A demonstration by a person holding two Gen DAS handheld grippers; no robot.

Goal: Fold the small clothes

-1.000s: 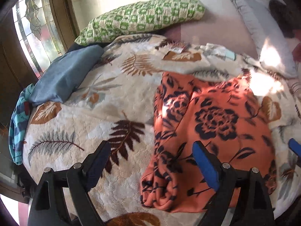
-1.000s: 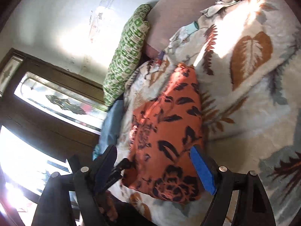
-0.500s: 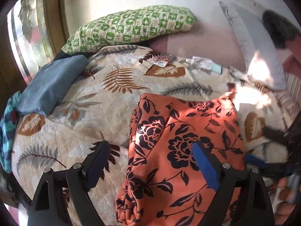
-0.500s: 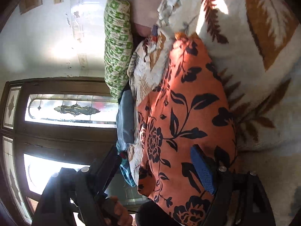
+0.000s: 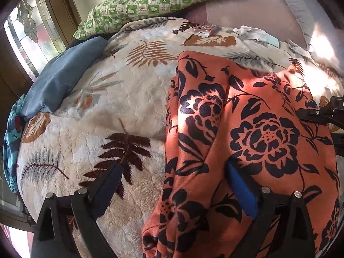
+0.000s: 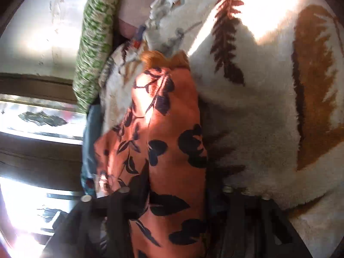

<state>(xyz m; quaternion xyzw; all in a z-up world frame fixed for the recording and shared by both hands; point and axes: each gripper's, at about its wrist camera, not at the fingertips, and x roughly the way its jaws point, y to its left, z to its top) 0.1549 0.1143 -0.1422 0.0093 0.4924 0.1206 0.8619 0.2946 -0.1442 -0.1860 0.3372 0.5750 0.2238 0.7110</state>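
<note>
An orange garment with black flowers (image 5: pixel 247 129) lies folded on a leaf-patterned blanket (image 5: pixel 107 107). My left gripper (image 5: pixel 174 185) is open low over its near left edge, one finger over the blanket, the other over the cloth. In the right wrist view, my right gripper (image 6: pixel 178 193) straddles the garment's right edge (image 6: pixel 172 139), jaws narrowed around the cloth; the view is blurred. Its black body shows at the right of the left wrist view (image 5: pixel 329 116).
A green checked pillow (image 5: pixel 154 2) lies at the head of the bed. A blue folded cloth (image 5: pixel 62 77) and a striped teal garment (image 5: pixel 10 144) lie at the left edge by a stained-glass window (image 5: pixel 28 32). Small items (image 5: pixel 255 34) lie near the pillow.
Both grippers have moved down close to the garment. The right gripper's jaws have narrowed around the garment's right edge. The left stays open.
</note>
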